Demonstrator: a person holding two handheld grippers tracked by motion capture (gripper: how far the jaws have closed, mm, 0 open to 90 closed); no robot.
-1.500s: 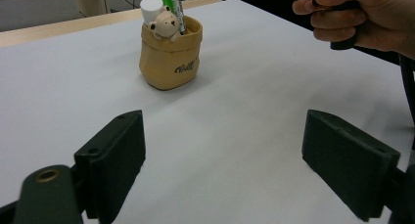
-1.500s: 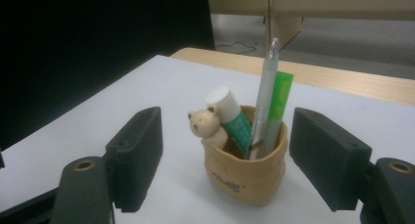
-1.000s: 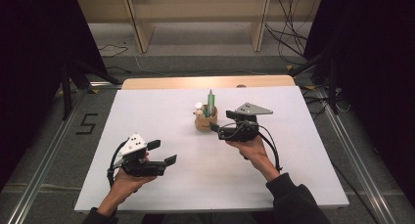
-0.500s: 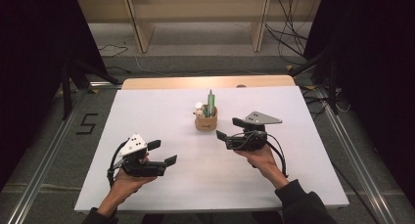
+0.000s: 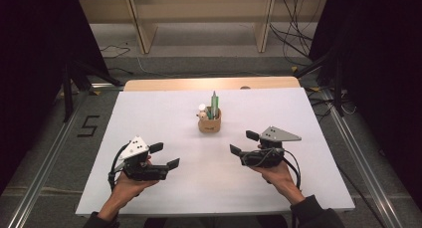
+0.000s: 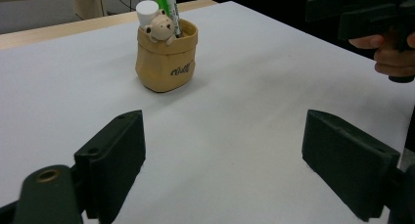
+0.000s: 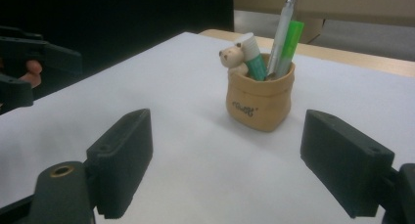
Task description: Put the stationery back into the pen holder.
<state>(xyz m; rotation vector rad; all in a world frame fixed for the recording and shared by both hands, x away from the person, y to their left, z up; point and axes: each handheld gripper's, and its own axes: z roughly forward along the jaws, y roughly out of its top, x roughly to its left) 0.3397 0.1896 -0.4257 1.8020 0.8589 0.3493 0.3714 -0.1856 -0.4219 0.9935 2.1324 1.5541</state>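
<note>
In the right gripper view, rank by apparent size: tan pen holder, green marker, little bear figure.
1. tan pen holder
2. green marker, counting the part above the rim
3. bear figure

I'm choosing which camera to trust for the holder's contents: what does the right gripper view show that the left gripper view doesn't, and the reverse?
Right gripper view alone: a slim silver pen standing in the tan pen holder, and the teal body of the white-capped stick. Left gripper view alone: the holder's other face, with the bear figure facing the camera. Both share the holder, its dark lettering, the green marker, the white table, the open black fingers of each view's own gripper, and the other gripper at the edge.
</note>
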